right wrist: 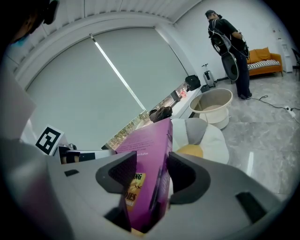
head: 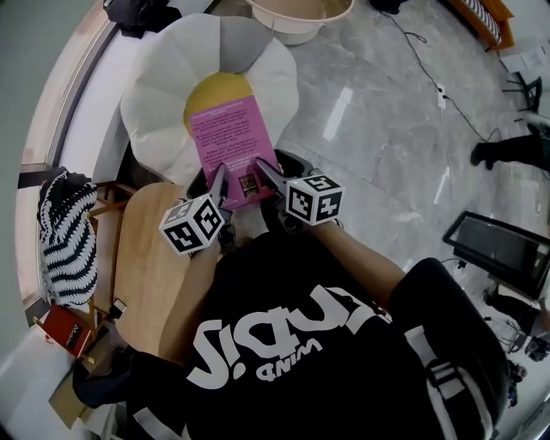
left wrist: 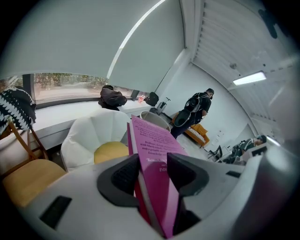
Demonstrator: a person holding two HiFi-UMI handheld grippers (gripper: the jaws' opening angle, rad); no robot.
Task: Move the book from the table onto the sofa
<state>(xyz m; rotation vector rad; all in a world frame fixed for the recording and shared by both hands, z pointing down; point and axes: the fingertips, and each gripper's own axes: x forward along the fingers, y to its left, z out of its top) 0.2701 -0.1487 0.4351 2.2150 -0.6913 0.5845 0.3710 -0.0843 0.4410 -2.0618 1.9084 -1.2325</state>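
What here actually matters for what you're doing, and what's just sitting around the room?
In the job:
- book, gripped by left tool and right tool
- sofa
- table

Just lying about:
- striped cloth
- red box
- tub
- black screen on the floor

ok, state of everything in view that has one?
book, closed, lifted, near edge clamped on both sides, not yet on the sofa
left gripper, jaws shut on the book
right gripper, jaws shut on the book
blind, drawn nearly all the way down, strip of window showing below
ceiling light, on
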